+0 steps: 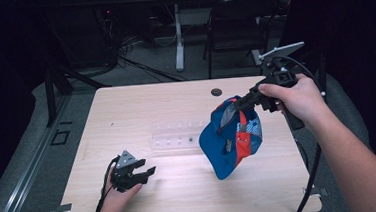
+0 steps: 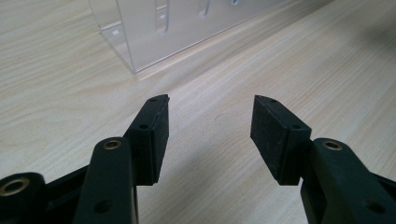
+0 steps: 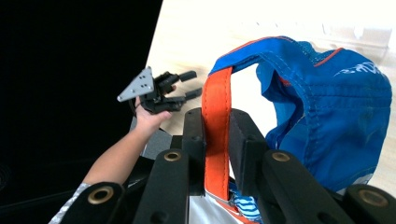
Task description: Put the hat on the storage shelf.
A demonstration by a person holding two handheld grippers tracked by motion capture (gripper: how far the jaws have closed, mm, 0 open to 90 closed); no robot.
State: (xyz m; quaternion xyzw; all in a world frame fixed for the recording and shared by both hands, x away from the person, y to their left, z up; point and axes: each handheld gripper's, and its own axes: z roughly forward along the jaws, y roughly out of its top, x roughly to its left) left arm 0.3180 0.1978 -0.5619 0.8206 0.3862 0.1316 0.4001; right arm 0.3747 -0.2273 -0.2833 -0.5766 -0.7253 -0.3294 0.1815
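The right gripper (image 3: 217, 140) is clenched on the orange strap (image 3: 216, 126) of a blue cap (image 1: 231, 138), which hangs below it above the worktop (image 1: 182, 191). The left gripper (image 2: 210, 130) rests released, nothing between its pads.

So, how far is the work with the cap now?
Done: the right gripper has clamped the blue cap by its orange strap, off the table. In hand: carrying it. Left: setting it down, perhaps near the clear rack; left gripper waits open.
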